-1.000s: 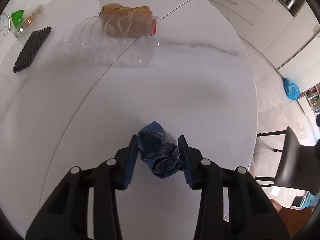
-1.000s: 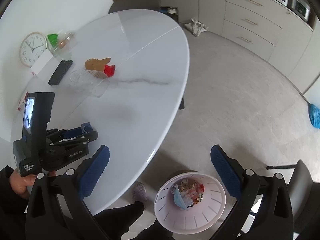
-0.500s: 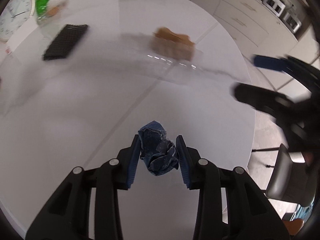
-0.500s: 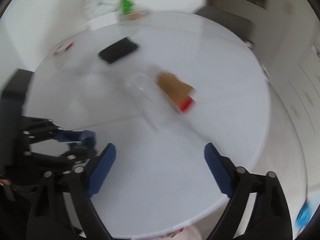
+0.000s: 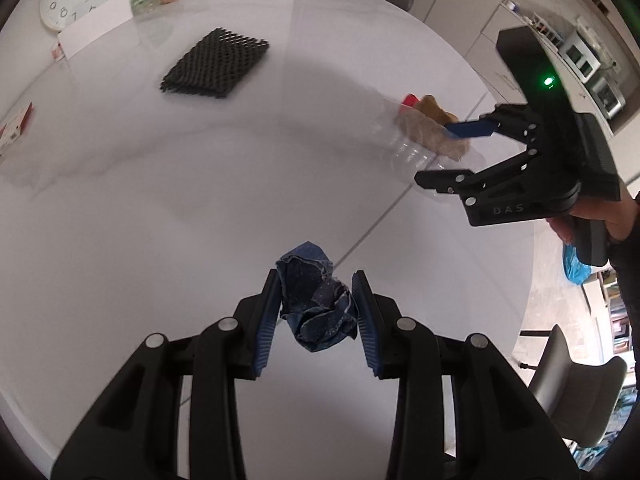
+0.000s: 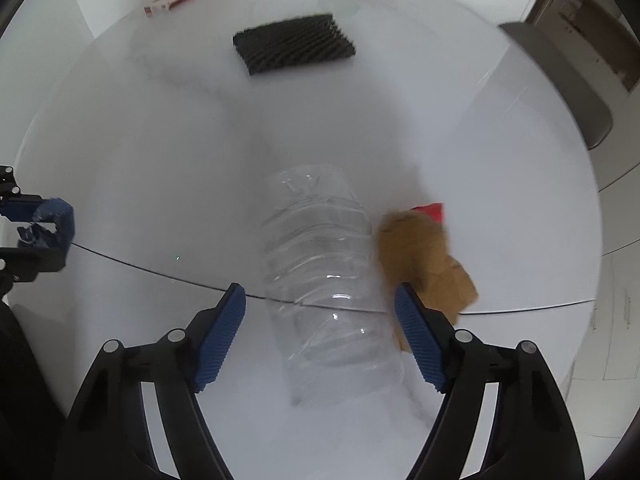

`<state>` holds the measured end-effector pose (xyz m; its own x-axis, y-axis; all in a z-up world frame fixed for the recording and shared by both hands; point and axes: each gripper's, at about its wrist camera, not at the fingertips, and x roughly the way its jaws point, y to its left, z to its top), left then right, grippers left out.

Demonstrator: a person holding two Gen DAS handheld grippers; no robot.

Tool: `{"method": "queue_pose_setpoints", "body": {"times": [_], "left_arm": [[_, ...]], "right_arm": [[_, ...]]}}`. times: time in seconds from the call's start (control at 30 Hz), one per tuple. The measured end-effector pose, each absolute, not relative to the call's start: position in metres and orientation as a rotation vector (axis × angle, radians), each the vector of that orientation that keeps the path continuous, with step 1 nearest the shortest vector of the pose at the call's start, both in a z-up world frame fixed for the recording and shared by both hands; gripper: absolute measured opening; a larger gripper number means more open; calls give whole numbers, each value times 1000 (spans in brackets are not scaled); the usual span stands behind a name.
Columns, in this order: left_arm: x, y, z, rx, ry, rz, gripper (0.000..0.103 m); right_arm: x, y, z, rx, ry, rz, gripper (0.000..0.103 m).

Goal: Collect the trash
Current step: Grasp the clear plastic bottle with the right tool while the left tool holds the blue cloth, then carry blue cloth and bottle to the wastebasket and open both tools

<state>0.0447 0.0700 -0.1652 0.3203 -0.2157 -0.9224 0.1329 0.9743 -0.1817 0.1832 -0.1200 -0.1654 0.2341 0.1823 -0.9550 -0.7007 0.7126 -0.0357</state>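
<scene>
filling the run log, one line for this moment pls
left gripper: shut on blue wad | right gripper: open, closing around clear bottle | paper bag: beside bottle

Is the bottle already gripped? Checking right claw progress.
No, the clear bottle lies between the right claw's closing fingers, untouched.

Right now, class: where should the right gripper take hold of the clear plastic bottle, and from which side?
Grip the ribbed body of the clear plastic bottle from above, across its width: it lies on its side, and the right gripper straddles it, jaws closing.
</scene>
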Motion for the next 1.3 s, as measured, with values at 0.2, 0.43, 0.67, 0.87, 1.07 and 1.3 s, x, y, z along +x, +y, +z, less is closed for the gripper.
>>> {"method": "queue_pose_setpoints", "body": {"times": [0.2,0.43,0.67,0.87,1.07,1.3], "left_arm": [[50,79,-168,-94,1225,-217,36],[49,73,-157,-73,1199,-258,36],[29,27,-137,3,1171,-398,36],[2,-39,-127,104,1159,-583,36],[-28,-106,-123,189,1153,-759,36],[-63,-165,-122,313,1147,-900,36]], "right_arm": [[182,-112,-174,-471,1198,639,65],[155,-132,-150,-284,1171,583,65],[67,-197,-122,-41,1153,398,65],[-42,-278,-118,151,1163,165,65],[-131,-330,-141,281,1216,-37,65],[-174,-346,-166,357,1225,-174,67]]}}
